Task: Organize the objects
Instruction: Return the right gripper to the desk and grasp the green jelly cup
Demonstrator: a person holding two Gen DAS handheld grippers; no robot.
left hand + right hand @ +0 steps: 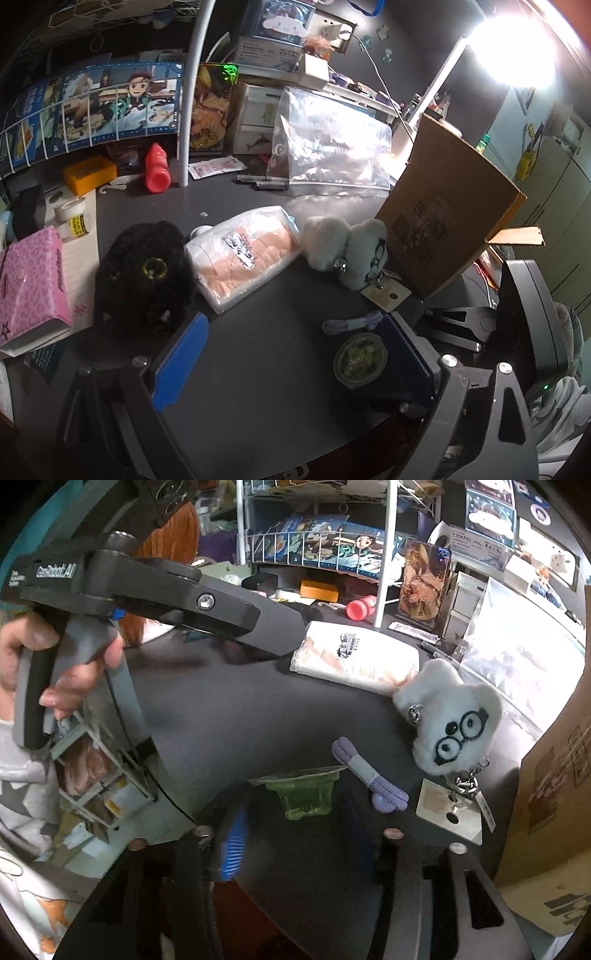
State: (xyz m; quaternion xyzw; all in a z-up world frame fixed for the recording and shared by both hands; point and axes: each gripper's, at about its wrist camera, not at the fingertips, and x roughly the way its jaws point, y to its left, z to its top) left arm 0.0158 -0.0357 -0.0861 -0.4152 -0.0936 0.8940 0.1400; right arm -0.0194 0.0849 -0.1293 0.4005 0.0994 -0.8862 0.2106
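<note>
The right gripper [295, 834] should ease its spread fingers squarely round the small green cup [303, 794] at twelve o'clock before closing. It looks a thin, clear, foil-lidded tub near the desk's [229, 716] edge. The left gripper [295, 358] hovers spread too, empty.

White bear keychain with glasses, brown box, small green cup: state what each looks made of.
White bear keychain with glasses: fuzzy plush fabric, stitched black glasses, apparently metal clasp. Brown box: matte corrugated cardboard, judging by its folded flap and printed marks. Small green cup: translucent glossy plastic, probably, with a film lid.
</note>
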